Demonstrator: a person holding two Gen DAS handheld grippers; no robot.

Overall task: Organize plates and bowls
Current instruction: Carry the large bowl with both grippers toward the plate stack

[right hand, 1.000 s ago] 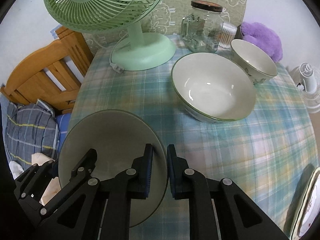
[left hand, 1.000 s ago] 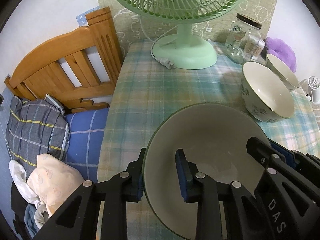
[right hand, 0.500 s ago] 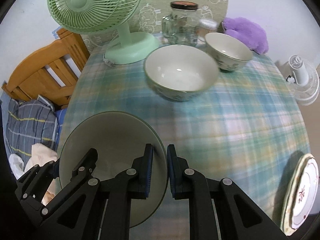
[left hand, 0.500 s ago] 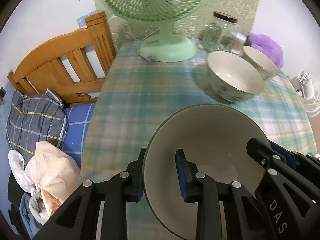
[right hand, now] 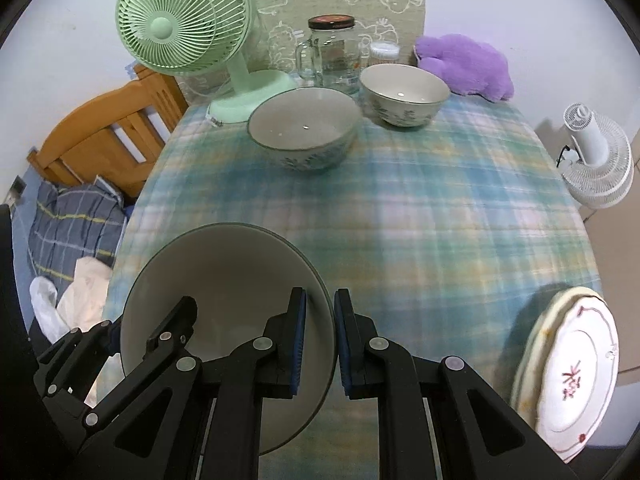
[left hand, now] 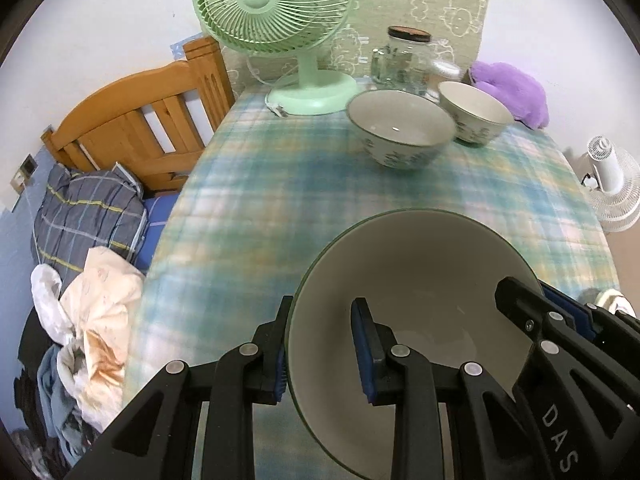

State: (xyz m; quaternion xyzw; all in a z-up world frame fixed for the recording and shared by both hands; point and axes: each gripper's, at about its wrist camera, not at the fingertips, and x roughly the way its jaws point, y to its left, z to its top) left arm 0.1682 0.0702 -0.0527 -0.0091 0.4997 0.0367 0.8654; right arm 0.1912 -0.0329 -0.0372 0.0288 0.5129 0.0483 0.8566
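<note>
A large cream bowl with a dark green rim [left hand: 420, 280] [right hand: 224, 276] hangs above the near part of the plaid table [left hand: 260, 200] [right hand: 440, 208], held from both sides. My left gripper [left hand: 320, 320] is shut on its left rim, one finger inside and one outside. My right gripper [right hand: 320, 306] is shut on the opposite rim. A medium floral bowl [left hand: 400, 128] [right hand: 302, 132] and a smaller one [left hand: 474, 110] [right hand: 404, 94] stand at the far side. A stack of plates [right hand: 576, 372] sits at the table's near right edge.
A green desk fan [left hand: 276, 12] [right hand: 184, 20], a glass jar [left hand: 404, 60] [right hand: 332, 52] and a purple plush [left hand: 512, 88] [right hand: 464, 64] line the far edge. A wooden bed frame [left hand: 140, 120] with bedding is left of the table; a white fan [right hand: 596, 160] is on the right.
Both grippers have drawn back from the fan toward the near table edge, carrying the large bowl between them. The other bowls now look farther off, and the plate stack has come into the right view.
</note>
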